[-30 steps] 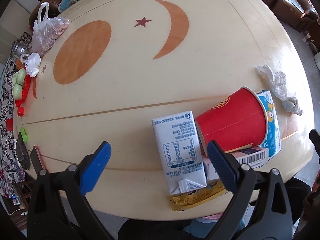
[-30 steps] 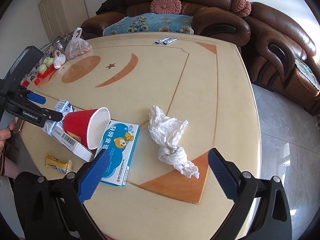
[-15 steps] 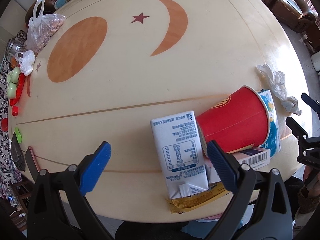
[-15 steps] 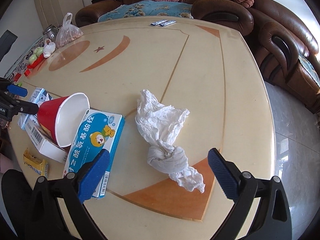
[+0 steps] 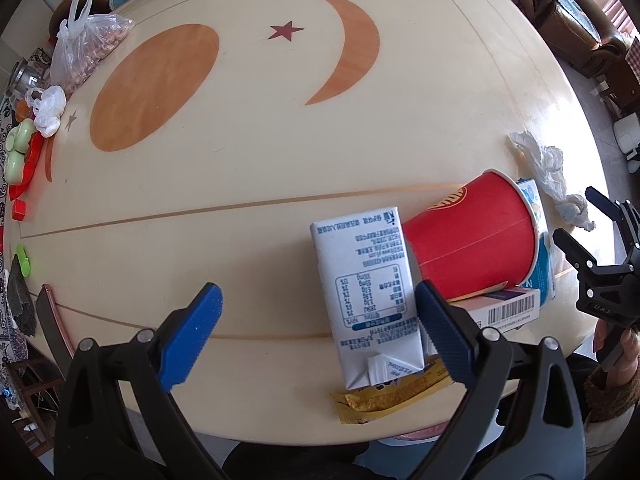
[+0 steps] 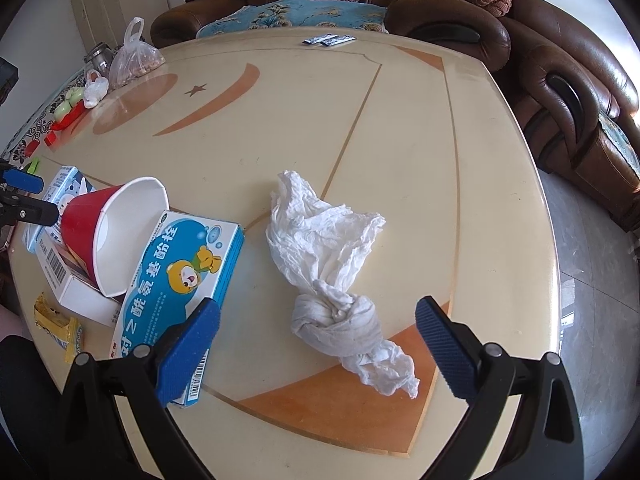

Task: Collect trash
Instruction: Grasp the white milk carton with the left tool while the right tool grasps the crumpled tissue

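A heap of trash lies near the table's front edge: a white milk carton [image 5: 366, 280], a red paper cup [image 5: 472, 240] on its side, a blue medicine box [image 6: 180, 280], a white barcode box [image 5: 506, 308] and a yellow wrapper [image 5: 384, 398]. A crumpled white tissue [image 6: 332, 272] lies to the right of them. My left gripper [image 5: 316, 336] is open and empty, its right finger beside the carton. My right gripper [image 6: 316, 344] is open and empty, just above the tissue's knotted end.
The round cream table [image 5: 260, 140] holds a plastic bag of nuts [image 5: 88, 48], a small white bag [image 5: 50, 110] and red and green items [image 5: 22, 160] at the far left. Two sachets [image 6: 328, 40] lie at the far edge. Brown sofas [image 6: 560, 80] stand behind.
My right gripper has moved forward and down toward the tissue, which now lies between its fingers. My left gripper has shifted a little closer to the carton.
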### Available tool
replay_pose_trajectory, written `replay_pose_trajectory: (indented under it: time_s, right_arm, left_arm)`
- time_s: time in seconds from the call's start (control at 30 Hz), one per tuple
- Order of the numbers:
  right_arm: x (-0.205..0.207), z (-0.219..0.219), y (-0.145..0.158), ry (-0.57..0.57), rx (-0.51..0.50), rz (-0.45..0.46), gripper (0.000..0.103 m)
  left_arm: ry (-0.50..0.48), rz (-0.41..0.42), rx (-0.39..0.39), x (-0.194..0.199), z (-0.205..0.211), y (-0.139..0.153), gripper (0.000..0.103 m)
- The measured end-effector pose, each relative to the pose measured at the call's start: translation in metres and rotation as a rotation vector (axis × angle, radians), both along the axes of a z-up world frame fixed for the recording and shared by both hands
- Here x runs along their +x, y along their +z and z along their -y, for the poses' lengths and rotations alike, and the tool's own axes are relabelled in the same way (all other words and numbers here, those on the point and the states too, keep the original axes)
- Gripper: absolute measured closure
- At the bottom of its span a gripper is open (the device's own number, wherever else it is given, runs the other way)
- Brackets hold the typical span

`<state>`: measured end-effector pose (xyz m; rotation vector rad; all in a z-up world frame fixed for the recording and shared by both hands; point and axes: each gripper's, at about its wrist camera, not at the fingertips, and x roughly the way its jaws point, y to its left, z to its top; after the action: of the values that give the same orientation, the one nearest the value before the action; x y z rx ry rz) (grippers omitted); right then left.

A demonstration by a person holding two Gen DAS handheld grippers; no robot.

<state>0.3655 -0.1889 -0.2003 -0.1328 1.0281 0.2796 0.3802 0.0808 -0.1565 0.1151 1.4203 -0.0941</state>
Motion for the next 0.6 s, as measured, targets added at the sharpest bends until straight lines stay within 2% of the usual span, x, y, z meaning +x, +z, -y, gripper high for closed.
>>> replay_pose_trajectory:
  time_s: [0.17,0.3,0.37,0.5,0.57,0.6]
  right_arm:
    - [0.001,-0.003,-0.004,0.003,-0.012,0.002,0.007]
    - [0.003,-0.005,-0.009,-0.002,-0.034,0.014,0.008]
    - [0.005,-0.005,-0.011,-0.004,-0.046,0.020,0.021]
    - [0.005,-0.006,-0.010,-0.001,-0.048,0.038,0.029]
    - [0.004,-0.008,-0.009,0.010,-0.030,0.042,0.045]
    - [0.003,-0.009,-0.008,0.012,-0.024,0.043,0.048]
  left_arm:
    - [-0.016,0.004,-0.006,-0.002,0.004,-0.001,0.009]
    - [-0.030,0.015,-0.035,-0.004,0.007,0.003,0.021]
    - [-0.037,0.015,-0.044,-0.004,0.009,0.004,0.026]
    - [-0.054,0.018,-0.046,-0.006,0.013,0.008,0.039]
    - [-0.069,0.018,-0.046,-0.009,0.016,0.009,0.046]
    - [-0.075,0.016,-0.047,-0.009,0.017,0.010,0.048]
